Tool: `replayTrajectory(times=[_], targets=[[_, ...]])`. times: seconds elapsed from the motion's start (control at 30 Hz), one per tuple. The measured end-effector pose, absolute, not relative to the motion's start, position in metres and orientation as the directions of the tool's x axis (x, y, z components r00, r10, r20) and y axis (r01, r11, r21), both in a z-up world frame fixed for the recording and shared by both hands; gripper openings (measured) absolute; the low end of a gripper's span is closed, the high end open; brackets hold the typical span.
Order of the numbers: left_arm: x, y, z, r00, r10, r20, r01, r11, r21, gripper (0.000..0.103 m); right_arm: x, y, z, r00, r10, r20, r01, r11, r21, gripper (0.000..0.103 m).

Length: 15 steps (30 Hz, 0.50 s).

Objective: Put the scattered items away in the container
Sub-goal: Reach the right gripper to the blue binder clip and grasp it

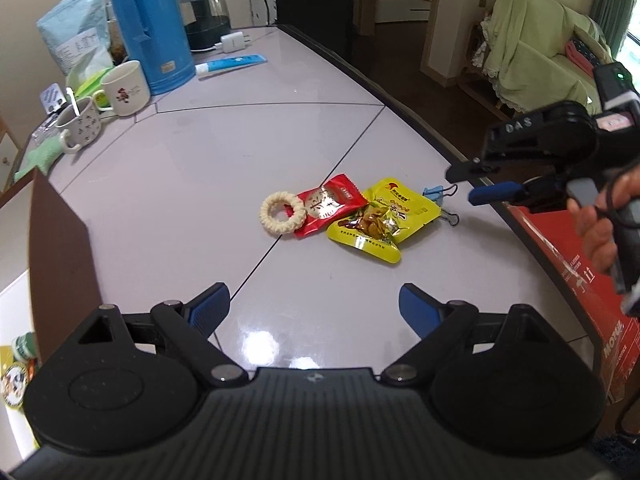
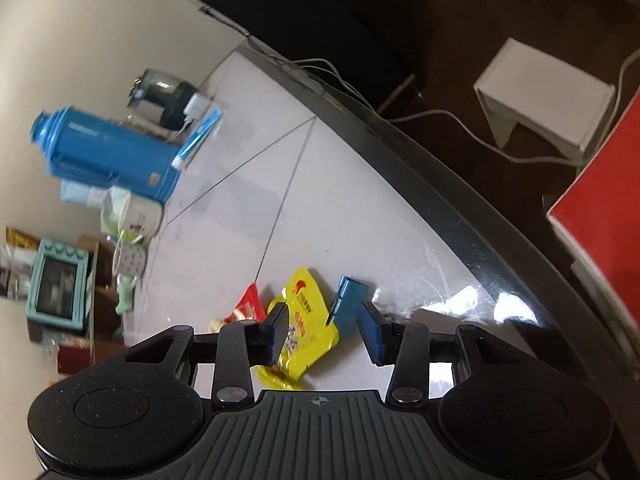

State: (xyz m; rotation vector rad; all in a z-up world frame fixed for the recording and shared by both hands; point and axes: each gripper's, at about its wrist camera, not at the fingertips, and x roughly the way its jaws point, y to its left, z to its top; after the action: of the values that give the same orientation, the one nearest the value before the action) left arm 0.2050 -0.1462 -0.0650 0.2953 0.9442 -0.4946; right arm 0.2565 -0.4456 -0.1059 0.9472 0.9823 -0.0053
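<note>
None of your tidying shows as done yet: the ring-shaped biscuit, the red snack packet, the yellow snack packet and the blue binder clip all lie in one cluster on the white tabletop, the red packet overlapping the yellow one's left side and the clip just beyond its right edge. No container is identifiable, unless it is the brown box left of that packet. Your left gripper hovers short of the yellow packet, tilted down, jaws spread wide and empty. Your right gripper, rolled sideways, hangs over the yellow packet and clip, jaws half apart, pinching nothing.
</note>
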Motion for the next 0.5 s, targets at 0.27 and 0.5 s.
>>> replayTrajectory(times=[0.27,0.5], targets=[[0.222,-0.155,-0.083,0.447,-0.296,-0.844,0.549,0.836,-0.002,0.089,0.27,-0.453,-0.12,0.576,0.4,-0.713,0.438,0.585,0.682,0.021],[0.227,-0.164,-0.093,0.427,-0.32,-0.846,0.578,0.816,-0.017,0.089,0.258,-0.452,-0.112,0.588,0.37,-0.719,0.413,0.627,0.66,0.0]])
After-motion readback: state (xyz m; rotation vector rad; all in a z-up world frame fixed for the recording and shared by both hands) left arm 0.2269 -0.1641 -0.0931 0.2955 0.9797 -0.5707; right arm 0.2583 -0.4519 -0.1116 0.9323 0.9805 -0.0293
